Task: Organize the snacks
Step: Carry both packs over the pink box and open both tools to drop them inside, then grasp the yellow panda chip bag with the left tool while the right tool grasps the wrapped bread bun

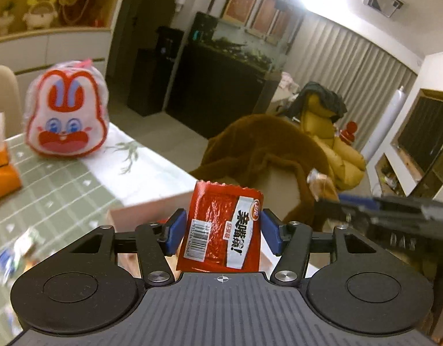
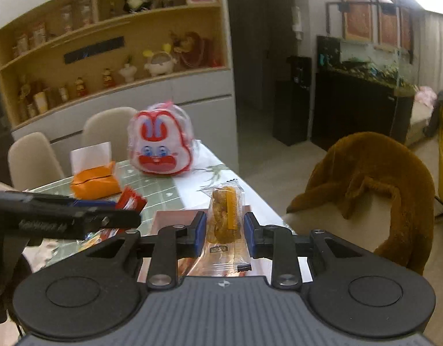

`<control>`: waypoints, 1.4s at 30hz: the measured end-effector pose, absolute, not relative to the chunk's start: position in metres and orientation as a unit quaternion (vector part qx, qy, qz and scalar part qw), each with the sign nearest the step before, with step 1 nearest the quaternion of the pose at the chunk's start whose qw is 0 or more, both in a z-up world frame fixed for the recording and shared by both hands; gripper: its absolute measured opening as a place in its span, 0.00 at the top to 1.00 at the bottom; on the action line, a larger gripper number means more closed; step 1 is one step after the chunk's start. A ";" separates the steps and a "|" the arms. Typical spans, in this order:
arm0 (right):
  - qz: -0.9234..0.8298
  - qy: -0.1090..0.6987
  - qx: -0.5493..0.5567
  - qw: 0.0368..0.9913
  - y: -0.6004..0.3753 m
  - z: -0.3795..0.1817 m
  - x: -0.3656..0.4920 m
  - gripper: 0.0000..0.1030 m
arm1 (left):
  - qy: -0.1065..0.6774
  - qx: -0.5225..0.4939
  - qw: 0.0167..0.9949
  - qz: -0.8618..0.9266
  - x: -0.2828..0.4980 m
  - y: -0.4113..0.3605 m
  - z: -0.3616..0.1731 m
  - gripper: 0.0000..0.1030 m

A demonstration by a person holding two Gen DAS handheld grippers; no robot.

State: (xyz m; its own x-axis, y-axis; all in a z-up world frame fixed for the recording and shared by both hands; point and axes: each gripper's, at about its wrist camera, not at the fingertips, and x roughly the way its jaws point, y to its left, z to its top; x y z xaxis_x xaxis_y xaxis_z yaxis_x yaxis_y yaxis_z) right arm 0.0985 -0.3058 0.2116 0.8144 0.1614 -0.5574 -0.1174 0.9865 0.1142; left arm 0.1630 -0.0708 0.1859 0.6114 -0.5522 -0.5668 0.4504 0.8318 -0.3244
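Left wrist view: a red snack packet (image 1: 221, 230) is held upright between the blue pads of the left gripper (image 1: 221, 230), which stands fairly wide because the packet is gripped across its breadth. The left pad (image 1: 175, 230) lies against the packet's edge; at the right pad (image 1: 272, 230) a thin gap may remain, so firm contact on that side cannot be confirmed. The packet is carried clear of the table (image 1: 77, 190), above its near right edge, where a pale box (image 1: 152, 207) is partly seen below the fingers. The box is judged to be the container for sorted snacks, though its contents are hidden.

In the right wrist view, a clear-wrapped pastry (image 2: 224, 219) is pinched narrowly in the right gripper (image 2: 224, 230), whose jaws are drawn in close on the wrapper. It is held upright and likewise clear of the table, over a pinkish tray or box (image 2: 175, 216) at the near edge. Each gripper shows in the other's view, so the two are being carried side by side.

A rabbit-faced bag (image 2: 159, 150) stands near the far right corner of the table, and an orange tissue pack (image 2: 94, 181) lies toward the far left edge. More loose wrappers (image 2: 91, 238) are noted at the near left, blurred and unidentified. A brown coat (image 2: 365, 190) is draped over a chair beside the right edge.

The task is judged to be in mid-course: two items are in hand and not yet deposited.
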 end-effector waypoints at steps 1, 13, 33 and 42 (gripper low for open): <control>0.069 0.307 0.043 0.948 -0.307 0.206 0.112 0.73 | 0.348 -0.080 0.891 -0.281 0.179 -0.076 0.180 0.37; 0.028 0.408 0.043 0.911 -0.296 0.114 0.166 0.52 | 0.430 -0.125 0.858 -0.252 0.246 -0.076 0.105 0.42; 0.128 0.454 0.038 0.881 -0.214 0.056 0.041 0.43 | 0.473 -0.094 0.876 -0.001 0.101 0.091 0.049 0.42; 0.211 0.460 0.052 0.861 -0.144 0.061 0.041 0.36 | 0.466 -0.039 0.882 -0.058 0.099 0.062 0.039 0.41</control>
State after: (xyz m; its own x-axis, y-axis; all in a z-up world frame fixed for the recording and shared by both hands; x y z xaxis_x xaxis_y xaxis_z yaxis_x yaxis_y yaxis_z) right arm 0.0406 -0.1438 0.0611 0.4875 0.4106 -0.7706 -0.3146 0.9059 0.2836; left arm 0.0989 0.0617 0.0387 0.5589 -0.1395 -0.8174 0.0668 0.9901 -0.1233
